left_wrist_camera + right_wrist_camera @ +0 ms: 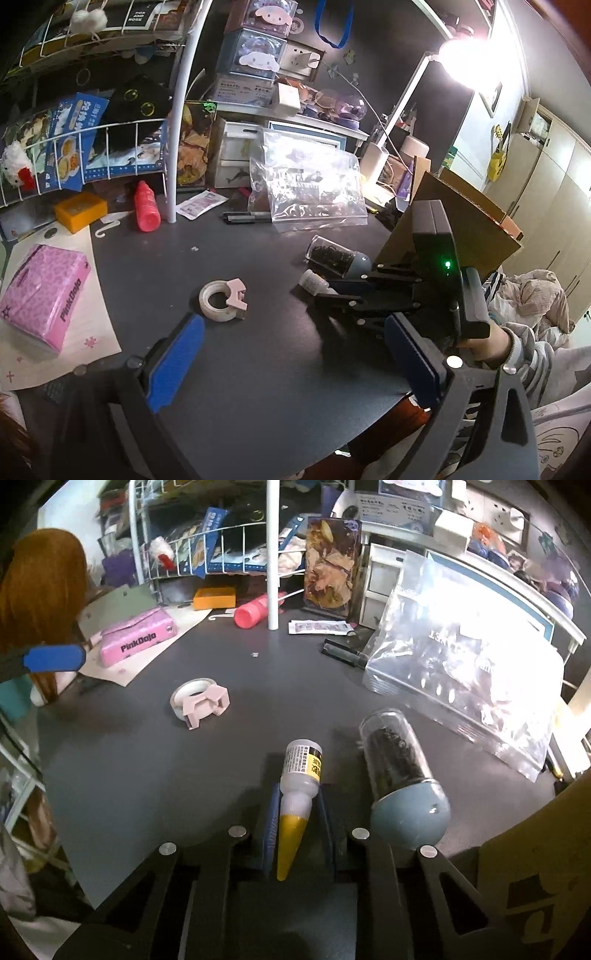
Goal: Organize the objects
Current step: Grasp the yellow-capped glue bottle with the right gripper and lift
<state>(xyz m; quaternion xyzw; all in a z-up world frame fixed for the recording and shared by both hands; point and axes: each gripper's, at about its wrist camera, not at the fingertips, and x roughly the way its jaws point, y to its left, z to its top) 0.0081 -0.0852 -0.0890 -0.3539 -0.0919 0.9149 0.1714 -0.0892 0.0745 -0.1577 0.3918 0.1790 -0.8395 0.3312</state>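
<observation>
Two grippers: right gripper (297,830) jaws clamp glue bottle (300,771); left gripper (291,365) jaws wide.

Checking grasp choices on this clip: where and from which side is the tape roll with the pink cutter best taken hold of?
A judgement: take the tape roll across its white ring, opposite the pink cutter, coming down from above. It lies flat on the dark table with its hole facing up, so one finger could drop into the hole and the other outside the rim. The left gripper hovers nearby with jaws wide open.
</observation>
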